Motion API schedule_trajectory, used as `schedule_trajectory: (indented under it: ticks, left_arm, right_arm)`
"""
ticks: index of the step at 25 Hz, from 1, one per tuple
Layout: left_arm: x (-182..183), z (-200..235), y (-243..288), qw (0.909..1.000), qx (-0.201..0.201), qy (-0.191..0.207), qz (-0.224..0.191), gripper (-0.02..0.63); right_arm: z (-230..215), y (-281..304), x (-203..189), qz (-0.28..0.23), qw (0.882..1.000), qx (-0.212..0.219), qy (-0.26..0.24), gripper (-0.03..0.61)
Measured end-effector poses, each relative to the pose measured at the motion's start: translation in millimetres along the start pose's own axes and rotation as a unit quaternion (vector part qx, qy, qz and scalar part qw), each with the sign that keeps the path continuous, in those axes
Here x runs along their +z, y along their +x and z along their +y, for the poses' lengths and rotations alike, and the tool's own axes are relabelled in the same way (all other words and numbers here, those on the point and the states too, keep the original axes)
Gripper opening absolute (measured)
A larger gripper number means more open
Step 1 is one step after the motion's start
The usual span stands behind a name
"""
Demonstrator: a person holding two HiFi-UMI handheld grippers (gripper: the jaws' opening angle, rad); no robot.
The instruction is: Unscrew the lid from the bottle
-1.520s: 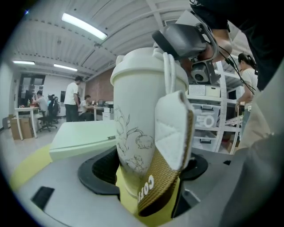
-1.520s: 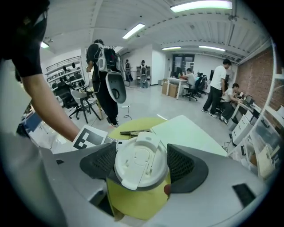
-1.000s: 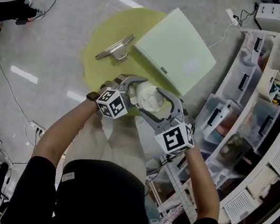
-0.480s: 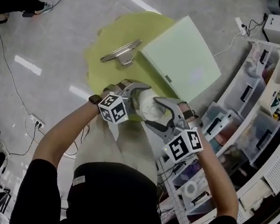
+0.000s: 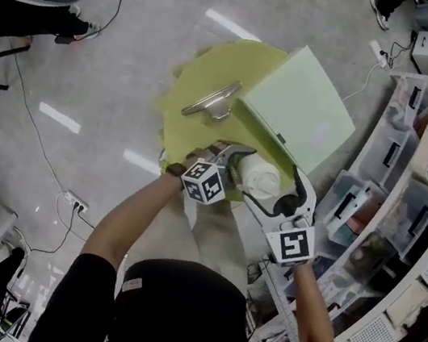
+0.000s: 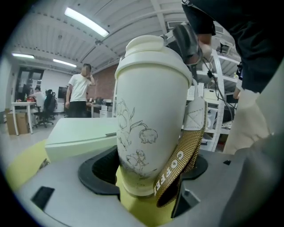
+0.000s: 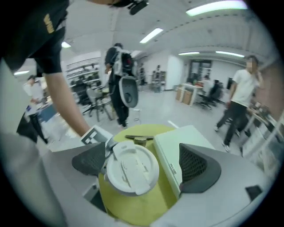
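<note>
A cream bottle with line drawings and a brown strap is held over the yellow round table. My left gripper is shut round its lower body, with the pads at either side near the base. The white lid sits on top of the bottle. My right gripper reaches over the lid from the right. Its jaws are opening: the left pad is close beside the lid's rim, while a clear gap separates the right pad from it.
A pale green box lies on the table just beyond the bottle. A metal piece rests to the box's left. White shelving with bins curves along the right. Cables cross the floor at left. People stand in the background.
The right gripper's jaws have spread wider round the lid. Both grippers and the bottle sit further right and slightly lower in the head view. The left grip is unchanged.
</note>
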State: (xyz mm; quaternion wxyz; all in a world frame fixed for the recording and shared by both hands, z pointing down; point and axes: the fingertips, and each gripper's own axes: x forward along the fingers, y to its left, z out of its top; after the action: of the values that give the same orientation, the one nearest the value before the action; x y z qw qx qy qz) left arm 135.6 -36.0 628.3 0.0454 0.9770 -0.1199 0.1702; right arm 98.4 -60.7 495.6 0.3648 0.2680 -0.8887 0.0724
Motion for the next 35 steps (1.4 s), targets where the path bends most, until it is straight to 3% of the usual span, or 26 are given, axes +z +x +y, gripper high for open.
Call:
schedule_trajectory:
  ticks: [2,5,7,9,16,22,35]
  left_arm:
    - [-3.2,2.5,-1.6,1.0000,-0.002,-0.001,0.004,0.383]
    - [-5.1,2.0,4.0,0.9999,-0.005,-0.007,0.006,0.383]
    - [-4.2,2.3,4.7,0.9999,-0.006,-0.010,0.007,0.383]
    - [-3.6,3.5,2.4,0.9998,-0.009,-0.010,0.011,0.383]
    - [-4.6,4.0,7.9,0.9997,-0.016,-0.008,0.016,0.382]
    - [-4.4,5.0,9.7,0.9997,-0.018,-0.007,0.016,0.380]
    - [-8.0,6.8,10.6,0.9997,-0.022,-0.005,0.013,0.379]
  right_arm:
    - [-5.8,1.7,3.2,-0.021,0.992,-0.090,0.090,0.501]
    - [-10.8,0.3,-8.9,-0.016,0.964,-0.182,0.195,0.437]
    - [-11.6,-0.6,-12.4,-0.015,0.945,-0.212,0.248,0.425]
    - [-8.9,1.1,-10.4,-0.020,0.939,-0.216,0.268,0.376]
    - [-10.9,0.0,-14.4,-0.028,0.947,-0.200,0.251,0.364]
    - [-9.9,0.0,-15.6,-0.019,0.961,-0.168,0.219,0.354]
    - [0.3,7.3,-13.8,0.012,0.994,-0.035,0.107,0.351]
